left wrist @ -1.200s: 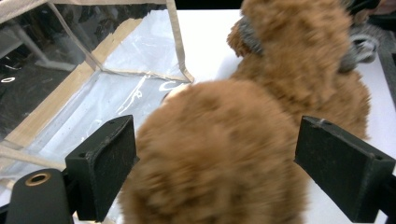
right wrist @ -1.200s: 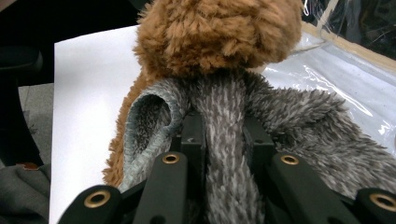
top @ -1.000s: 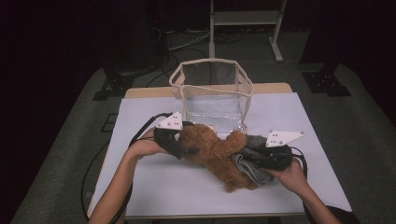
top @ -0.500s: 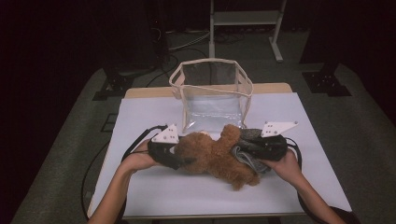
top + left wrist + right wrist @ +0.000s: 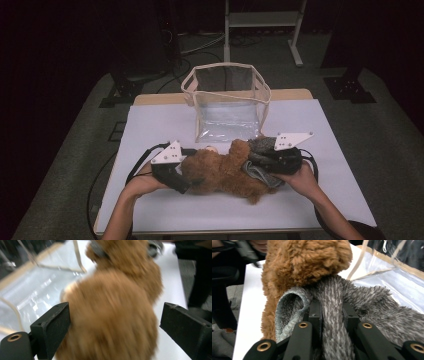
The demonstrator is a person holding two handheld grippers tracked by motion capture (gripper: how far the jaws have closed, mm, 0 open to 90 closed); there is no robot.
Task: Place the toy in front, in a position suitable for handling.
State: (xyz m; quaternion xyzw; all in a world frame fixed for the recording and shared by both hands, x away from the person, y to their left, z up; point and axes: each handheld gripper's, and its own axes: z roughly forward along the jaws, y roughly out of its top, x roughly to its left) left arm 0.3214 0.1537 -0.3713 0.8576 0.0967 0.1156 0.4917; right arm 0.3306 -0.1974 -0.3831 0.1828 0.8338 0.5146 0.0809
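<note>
A brown plush bear lies on its side across the white table. A grey fuzzy garment sits around its lower half. My left gripper is at the bear's head end. In the left gripper view its jaws have just been opening and stand wide, with the bear between them and the right jaw clear of the fur; the left gripper is open. My right gripper is shut on the grey garment, a fold of which is pinched between the jaws of the right gripper just below the bear.
A clear plastic bag with beige trim stands open just behind the bear, also seen as the bag and the bag. A metal stand and dark floor lie beyond the table's far edge.
The left gripper has moved toward the person's side of the table and slightly left. The bear now lies more crosswise. The right gripper has barely shifted.
</note>
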